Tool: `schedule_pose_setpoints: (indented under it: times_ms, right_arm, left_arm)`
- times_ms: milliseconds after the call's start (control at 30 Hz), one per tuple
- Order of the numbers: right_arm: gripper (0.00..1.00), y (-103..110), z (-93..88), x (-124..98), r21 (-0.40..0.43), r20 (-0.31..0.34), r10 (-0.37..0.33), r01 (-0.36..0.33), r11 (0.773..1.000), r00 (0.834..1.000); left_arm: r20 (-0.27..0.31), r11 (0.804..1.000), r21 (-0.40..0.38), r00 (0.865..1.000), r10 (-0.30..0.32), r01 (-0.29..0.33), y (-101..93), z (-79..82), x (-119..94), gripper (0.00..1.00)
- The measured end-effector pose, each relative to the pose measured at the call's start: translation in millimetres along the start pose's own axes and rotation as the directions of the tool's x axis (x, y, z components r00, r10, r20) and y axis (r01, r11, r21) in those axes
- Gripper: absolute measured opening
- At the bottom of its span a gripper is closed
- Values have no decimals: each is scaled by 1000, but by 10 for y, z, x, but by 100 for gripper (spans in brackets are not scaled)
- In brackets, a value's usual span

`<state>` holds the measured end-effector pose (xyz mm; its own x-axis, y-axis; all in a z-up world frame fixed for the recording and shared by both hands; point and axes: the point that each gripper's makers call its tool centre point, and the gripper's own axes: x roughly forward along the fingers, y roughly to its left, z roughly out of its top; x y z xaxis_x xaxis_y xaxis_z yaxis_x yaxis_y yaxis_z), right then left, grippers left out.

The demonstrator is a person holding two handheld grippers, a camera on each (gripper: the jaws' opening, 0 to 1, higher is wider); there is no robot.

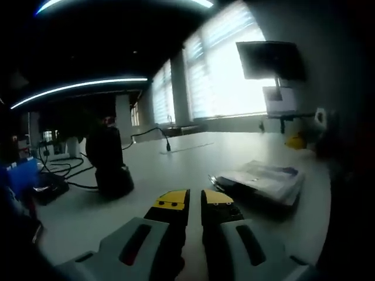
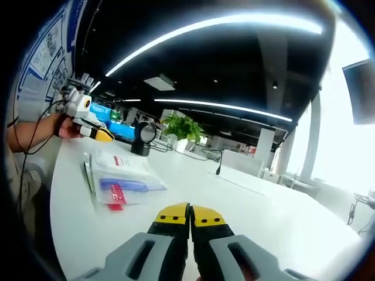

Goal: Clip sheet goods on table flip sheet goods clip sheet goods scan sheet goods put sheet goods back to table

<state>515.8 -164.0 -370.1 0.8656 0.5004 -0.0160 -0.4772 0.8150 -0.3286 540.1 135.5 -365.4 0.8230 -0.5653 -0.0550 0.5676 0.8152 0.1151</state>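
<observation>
A stack of flat sheet goods in clear packaging [image 2: 120,178] lies on the white table [image 2: 263,205], showing white, blue and red print. In the left gripper view the same stack [image 1: 263,180] rests right of and just beyond my left gripper [image 1: 195,200], whose yellow-tipped jaws stand nearly together with nothing between them. My right gripper [image 2: 190,215] is shut and empty, pointing past the stack's right side. Far left in the right gripper view, a hand holds the left gripper [image 2: 96,133] above the table's edge.
A black scanner on a stand [image 1: 109,164] stands left of the left gripper, with cables [image 1: 64,170] trailing to a dark box. It shows as a round black device [image 2: 142,137] beyond the stack. A monitor [image 1: 270,60] hangs by the bright windows. A plant [image 2: 183,127] sits far back.
</observation>
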Motion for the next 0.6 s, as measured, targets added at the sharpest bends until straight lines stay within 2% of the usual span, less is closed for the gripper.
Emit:
schedule_pose_setpoints:
  times_ms: [200,267,467,600]
  right_arm:
    - [0,8,4,-2,-1,0,0,0,1000,1000]
    - [0,13,7,-5,-1,0,0,0,1000,1000]
    - [0,17,4,-5,-8,-3,-2,2,1000,1000]
    - [0,11,6,-8,-6,0,-3,3,1000,1000]
  left_arm:
    - [12,999,-32,1000,-16,16,-41,41,7,1]
    - [-8,995,-94,999,-33,32,-89,36,7,1]
    - [-25,997,-69,999,-44,42,-170,83,34,1]
    - [-47,992,-110,997,-58,52,-231,63,67,1]
